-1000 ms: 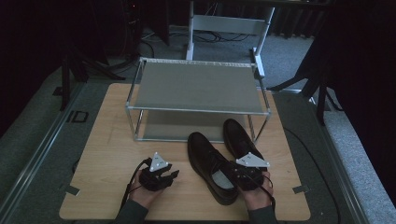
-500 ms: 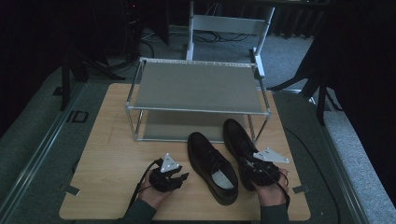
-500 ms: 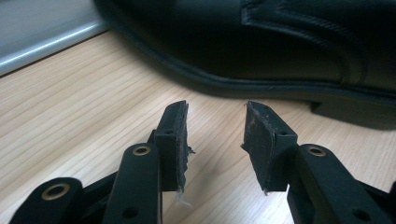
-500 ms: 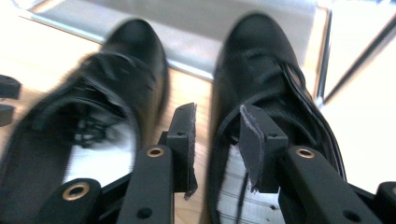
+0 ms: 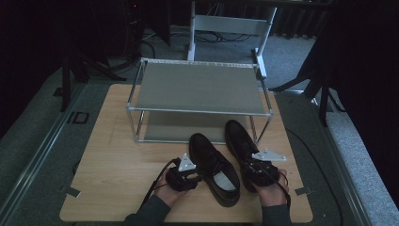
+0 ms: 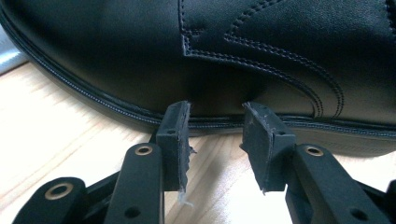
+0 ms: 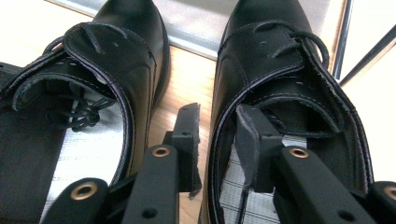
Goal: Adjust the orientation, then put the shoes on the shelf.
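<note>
Two black leather lace-up shoes stand side by side on the wooden table (image 5: pixel 117 165). My left gripper (image 5: pixel 200 175) (image 6: pixel 215 109) is open, with its tips against the sole edge on the left shoe's (image 5: pixel 214 165) (image 6: pixel 233 56) outer side and nothing between the jaws. My right gripper (image 5: pixel 251 162) (image 7: pixel 218 109) sits at the heel end of the right shoe (image 5: pixel 237 139) (image 7: pixel 271 51). Its jaws have just been closing. One pad is inside the opening and one outside, shut on the shoe's side wall next to the left shoe (image 7: pixel 130 46).
A two-shelf metal shoe rack (image 5: pixel 197 87) stands just behind the shoes, whose toes reach under its lower shelf. A grey chair frame (image 5: pixel 226 23) is beyond the table. Bare wood lies to the left of my left hand.
My left gripper has slid right across the table up to the left shoe's side. My right gripper shifted a little to the right at the right shoe's heel.
</note>
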`<state>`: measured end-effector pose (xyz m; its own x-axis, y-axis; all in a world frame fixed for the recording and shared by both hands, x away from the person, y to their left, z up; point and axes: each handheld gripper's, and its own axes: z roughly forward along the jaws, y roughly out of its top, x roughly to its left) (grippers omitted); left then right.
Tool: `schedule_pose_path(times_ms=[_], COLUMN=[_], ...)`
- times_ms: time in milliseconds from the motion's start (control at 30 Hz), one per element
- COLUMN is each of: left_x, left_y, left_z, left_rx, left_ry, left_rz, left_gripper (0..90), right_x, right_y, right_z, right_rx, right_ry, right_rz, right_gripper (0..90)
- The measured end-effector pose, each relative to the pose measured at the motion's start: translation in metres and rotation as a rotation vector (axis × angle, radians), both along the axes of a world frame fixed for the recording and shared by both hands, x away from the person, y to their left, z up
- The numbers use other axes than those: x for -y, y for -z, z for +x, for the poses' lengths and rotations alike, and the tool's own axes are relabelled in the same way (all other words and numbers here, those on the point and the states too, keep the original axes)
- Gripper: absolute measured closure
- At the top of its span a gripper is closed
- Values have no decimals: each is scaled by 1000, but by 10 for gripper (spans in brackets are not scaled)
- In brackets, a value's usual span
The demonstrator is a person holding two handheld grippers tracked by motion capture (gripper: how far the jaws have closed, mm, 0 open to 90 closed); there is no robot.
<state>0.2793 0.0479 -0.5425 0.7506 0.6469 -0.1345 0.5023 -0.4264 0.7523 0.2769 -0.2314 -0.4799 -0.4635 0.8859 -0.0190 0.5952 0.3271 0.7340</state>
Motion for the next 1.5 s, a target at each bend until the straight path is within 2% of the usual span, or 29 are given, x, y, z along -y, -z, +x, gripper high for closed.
schedule_pose_path(times_ms=[67,133,200,267,433,500,567,667,800,900,1000,1100,1300,1500], left_x=[0,1,1,4,9,11,11,12,12,13,13,15,15,16], left_y=[1,1,1,2,2,2,2,3,3,3,3,3,3,3], left_z=[1,1,1,-1,-3,-4,-4,-5,-6,-6,-6,-8,-8,-8], left_rx=[-14,-17,-17,-25,-22,-20,-20,-20,-20,-18,-19,-13,-7,-5], left_ry=[8,15,15,40,55,63,67,71,69,75,79,78,78,78], left_rz=[-16,-23,-23,-36,-30,-27,-26,-26,-28,-26,-20,-14,-8,-6], left_gripper=[642,664,667,668,659,658,657,657,656,649,648,642,639,638], right_x=[-1,-1,-2,-5,-14,-18,-18,-14,-11,-2,3,2,-6,-12], right_y=[-1,-1,-2,-2,-3,-3,-3,-2,-3,-10,-16,-17,-13,-5], right_z=[1,2,2,1,-4,-7,-7,-5,-3,-4,-7,-14,-27,-26], right_rx=[-8,-22,-23,-29,-55,-43,-46,-63,-59,-50,-32,-29,-42,-84], right_ry=[0,-6,-6,-12,-64,-65,-65,-69,-74,-73,-68,-94,-116,-104], right_rz=[-12,6,5,12,38,15,20,51,50,99,100,96,45,-12], right_gripper=[815,848,848,862,862,862,861,857,770,660,598,547,510,490])
